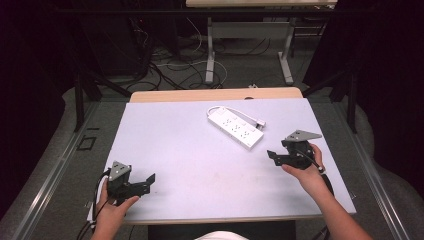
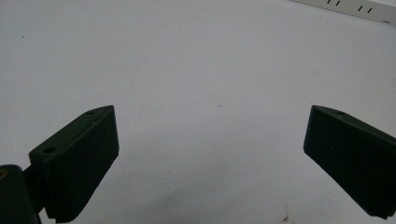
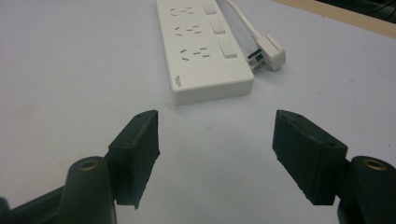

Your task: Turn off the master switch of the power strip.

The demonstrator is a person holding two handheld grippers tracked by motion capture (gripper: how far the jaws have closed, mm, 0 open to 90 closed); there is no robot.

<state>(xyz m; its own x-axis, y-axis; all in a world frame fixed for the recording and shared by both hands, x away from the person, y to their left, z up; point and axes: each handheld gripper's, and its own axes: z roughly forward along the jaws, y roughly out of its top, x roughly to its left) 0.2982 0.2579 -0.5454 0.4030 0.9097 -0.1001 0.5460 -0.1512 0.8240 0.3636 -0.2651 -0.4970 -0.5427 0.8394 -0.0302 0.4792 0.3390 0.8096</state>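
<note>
In the left gripper view the power strip (image 2: 348, 6) is cut off by the top edge. In the right gripper view its far end and its cable (image 3: 240, 18) run past the top edge.

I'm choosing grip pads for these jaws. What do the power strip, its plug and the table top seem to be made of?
Power strip: probably hard moulded plastic, white, smooth with a slight sheen; crisp edges and flush switches suggest it.
Plug: likely the same white plastic, with metal-looking pins; its cable looks like rubbery white sheathing.
Table top: a pale, matte sheet, perhaps laminate or a mat, over a wood-coloured board showing at the far edge.
</note>
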